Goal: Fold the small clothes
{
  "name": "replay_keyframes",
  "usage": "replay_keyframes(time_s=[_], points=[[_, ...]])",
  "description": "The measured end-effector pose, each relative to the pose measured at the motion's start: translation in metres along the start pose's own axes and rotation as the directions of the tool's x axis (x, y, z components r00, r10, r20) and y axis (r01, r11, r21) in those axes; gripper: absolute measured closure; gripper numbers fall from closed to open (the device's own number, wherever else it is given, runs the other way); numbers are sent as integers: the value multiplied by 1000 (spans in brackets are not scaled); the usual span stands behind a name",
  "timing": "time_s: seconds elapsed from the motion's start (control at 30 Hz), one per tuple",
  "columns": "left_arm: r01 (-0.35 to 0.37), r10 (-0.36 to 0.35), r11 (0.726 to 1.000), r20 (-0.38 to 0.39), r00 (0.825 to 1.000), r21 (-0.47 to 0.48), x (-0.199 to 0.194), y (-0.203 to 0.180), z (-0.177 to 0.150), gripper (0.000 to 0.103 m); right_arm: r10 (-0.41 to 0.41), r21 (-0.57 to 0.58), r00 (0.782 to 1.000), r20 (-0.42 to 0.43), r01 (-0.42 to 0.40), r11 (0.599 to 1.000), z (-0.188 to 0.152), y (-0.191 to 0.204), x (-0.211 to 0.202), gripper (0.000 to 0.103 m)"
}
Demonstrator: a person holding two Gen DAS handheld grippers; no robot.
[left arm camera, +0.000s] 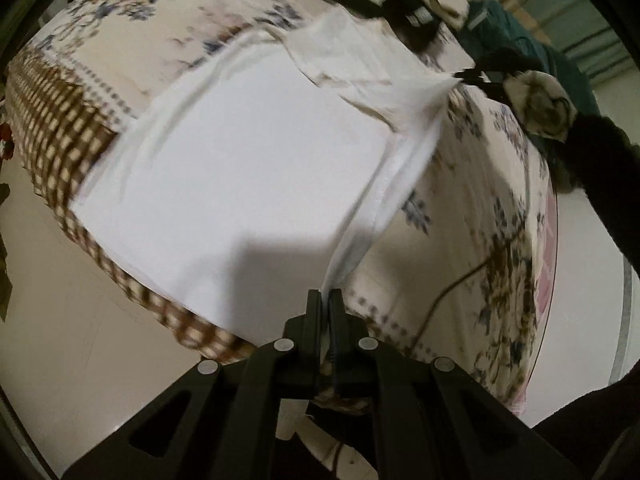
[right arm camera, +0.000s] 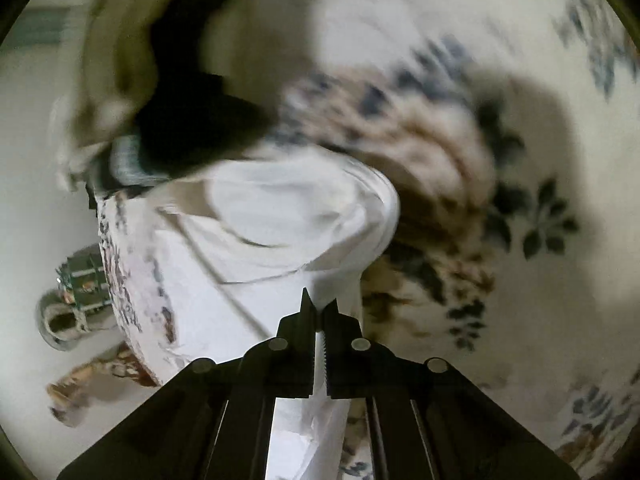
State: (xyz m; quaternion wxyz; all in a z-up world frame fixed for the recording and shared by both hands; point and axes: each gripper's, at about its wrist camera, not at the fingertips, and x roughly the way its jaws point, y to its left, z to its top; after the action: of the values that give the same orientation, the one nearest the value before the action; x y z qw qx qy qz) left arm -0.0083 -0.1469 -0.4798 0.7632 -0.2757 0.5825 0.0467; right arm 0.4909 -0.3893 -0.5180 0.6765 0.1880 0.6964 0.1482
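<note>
A white garment (left arm camera: 248,168) lies spread over a flower-patterned bed cover (left arm camera: 492,208). My left gripper (left arm camera: 325,300) is shut on its near edge, and the fabric rises in a taut fold from the jaws. At the far right corner of the cloth my right gripper (left arm camera: 470,75) pinches the other end. In the blurred right wrist view the right gripper (right arm camera: 320,312) is shut on the white garment (right arm camera: 280,216), with cloth running between the jaws and bunching ahead of them.
A brown checked border (left arm camera: 52,120) runs along the bed's left edge above a pale floor (left arm camera: 80,340). Dark and green clothes (left arm camera: 532,52) pile at the far end. A thin cable (left arm camera: 440,300) lies on the cover. A slipper (right arm camera: 60,320) sits on the floor.
</note>
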Motion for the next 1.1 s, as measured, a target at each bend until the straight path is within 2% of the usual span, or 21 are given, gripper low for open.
replay_keyframes(time_s=[0.1, 0.2, 0.23, 0.33, 0.47, 0.67, 0.77, 0.83, 0.87, 0.9, 0.93, 0.97, 1.0, 1.03, 1.1], points=[[-2, 3, 1000, 24, 1000, -9, -12, 34, 16, 101, -50, -75, 997, 57, 54, 996, -3, 57, -20, 100], [-6, 7, 1000, 49, 999, -29, -18, 77, 37, 101, -113, -138, 987, 112, 128, 982, 1, 128, -22, 100], [-11, 14, 999, 57, 998, -39, -18, 91, 44, 101, -125, -150, 985, 118, 142, 978, 3, 138, -21, 100], [-12, 18, 996, 68, 997, -86, -12, 133, 62, 102, -212, -196, 968, 136, 236, 952, 6, 195, 6, 100], [-12, 21, 992, 73, 997, -123, 2, 179, 78, 102, -337, -256, 927, 163, 370, 893, 4, 261, 66, 101], [11, -5, 984, 33, 999, -176, 30, 223, 84, 102, -442, -296, 879, 179, 477, 828, 7, 311, 140, 101], [13, -10, 981, 15, 1000, -192, 42, 233, 87, 101, -477, -298, 864, 162, 504, 811, 13, 318, 168, 101], [16, -20, 978, -15, 1000, -209, 50, 241, 91, 97, -486, -293, 866, 121, 498, 816, 16, 318, 184, 97], [13, -21, 974, -30, 999, -227, 51, 247, 92, 97, -473, -283, 877, 85, 476, 832, 15, 314, 187, 95], [12, -21, 972, -38, 999, -237, 51, 250, 93, 97, -456, -281, 889, 50, 450, 847, 11, 310, 187, 84], [1, -14, 969, -48, 999, -248, 49, 255, 92, 96, -421, -280, 907, 7, 406, 870, 4, 304, 184, 64], [-7, -7, 967, -57, 998, -253, 48, 260, 91, 90, -364, -282, 930, -48, 337, 898, -13, 295, 177, 55], [-4, -14, 965, -67, 998, -261, 47, 264, 89, 85, -330, -288, 941, -79, 295, 911, -29, 288, 171, 49], [-6, -16, 963, -77, 997, -269, 45, 266, 86, 82, -299, -298, 948, -113, 254, 920, -49, 278, 165, 49], [-13, -17, 960, -104, 994, -279, 45, 274, 82, 73, -269, -327, 934, -236, 184, 927, -113, 244, 157, 49]])
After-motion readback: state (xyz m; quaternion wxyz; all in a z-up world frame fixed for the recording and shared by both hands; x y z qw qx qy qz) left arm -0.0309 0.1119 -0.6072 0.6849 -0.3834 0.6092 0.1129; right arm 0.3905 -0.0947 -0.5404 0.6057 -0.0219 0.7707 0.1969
